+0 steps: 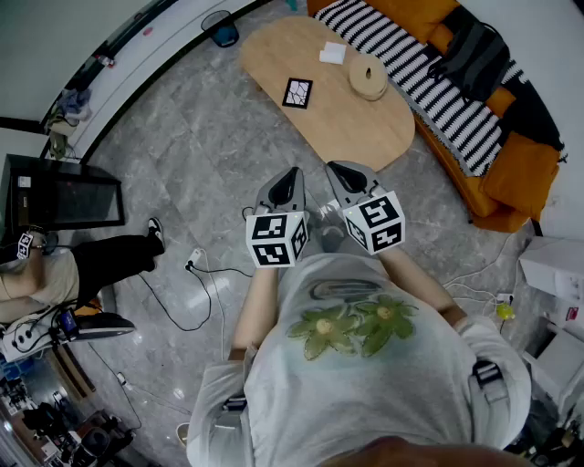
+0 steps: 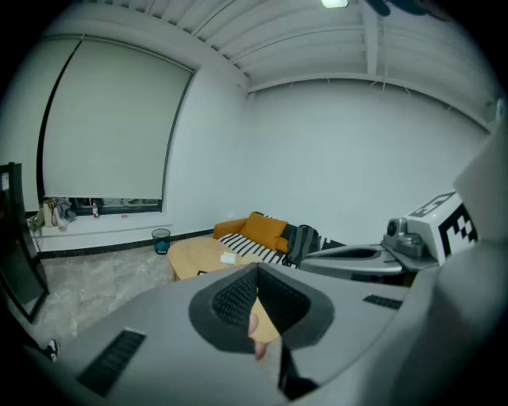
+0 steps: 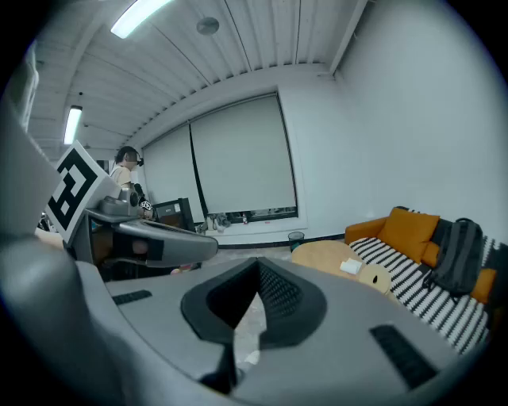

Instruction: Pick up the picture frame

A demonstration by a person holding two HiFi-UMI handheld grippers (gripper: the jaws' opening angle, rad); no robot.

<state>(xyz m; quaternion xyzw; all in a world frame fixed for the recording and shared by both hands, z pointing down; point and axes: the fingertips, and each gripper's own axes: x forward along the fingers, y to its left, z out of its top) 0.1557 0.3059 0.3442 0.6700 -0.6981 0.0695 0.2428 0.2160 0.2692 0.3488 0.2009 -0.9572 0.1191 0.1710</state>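
Note:
A small black picture frame (image 1: 297,93) lies flat on the oval wooden coffee table (image 1: 365,132), well ahead of me. My left gripper (image 1: 290,179) and right gripper (image 1: 341,172) hang side by side over the grey floor, short of the table's near edge. Both are shut with nothing between their jaws. In the left gripper view the jaws (image 2: 255,295) meet tip to tip, with the table (image 2: 198,255) beyond them. The right gripper view shows its jaws (image 3: 255,300) closed too, and the table (image 3: 329,255) sits far off to the right.
A white box (image 1: 333,53) and a round wooden disc (image 1: 368,77) share the table. An orange sofa with a striped cover (image 1: 429,87) and a dark backpack (image 1: 474,50) lies behind it. A bin (image 1: 221,27) stands by the wall; a seated person (image 1: 55,274) and cables (image 1: 196,264) are at the left.

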